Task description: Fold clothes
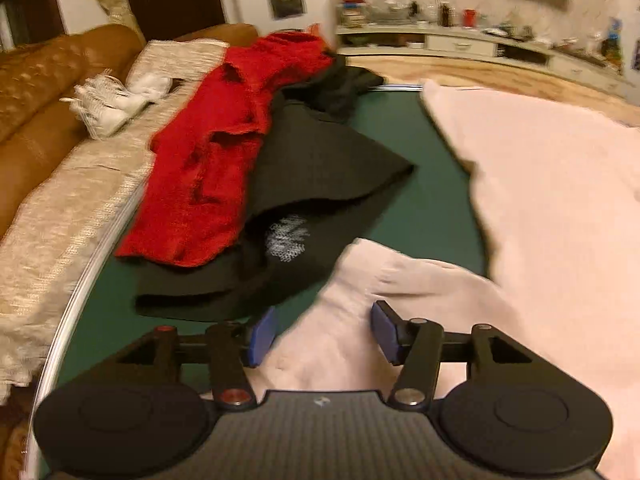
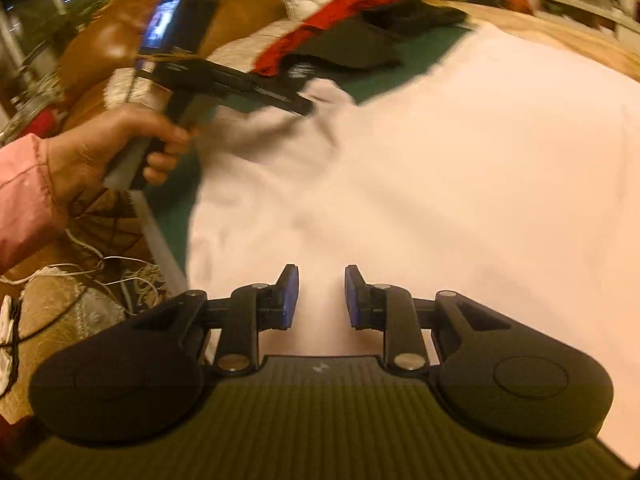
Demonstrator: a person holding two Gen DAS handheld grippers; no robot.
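A: Status on the 2 grippers?

B: Left gripper (image 1: 324, 330) has its jaws wide apart, blue pads (image 1: 262, 336) on either side of a bunched fold of the pale pink garment (image 1: 540, 200). The cloth sits in the gap and the pads are clear of it. No grip.

A: Right?

B: Right gripper (image 2: 322, 298) is partly open, with a narrower gap than the left. It hovers over the near part of the same pink garment, nothing between the pads.

A: Where's the garment?

B: Spread over the green table (image 1: 400, 128), covering most of its right side. 1 portion is bunched up toward the left gripper; it looks like a sleeve, but blur means I can't confirm.

A: Other clothes?

B: 2 more at the far left of the table: a red knit garment (image 1: 224, 140) lying partly on top of a black garment (image 1: 320, 168) that has a white print. Both are well apart from the grippers' pads.

A: Anything off-table?

B: A brown sofa (image 1: 48, 80) with a beige throw (image 1: 60, 208) runs along the table's left edge. From the right wrist view, the person's left hand (image 2: 116, 148), in a pink sleeve (image 2: 24, 200), holds the left gripper's handle above the table edge. That frame is motion-blurred.
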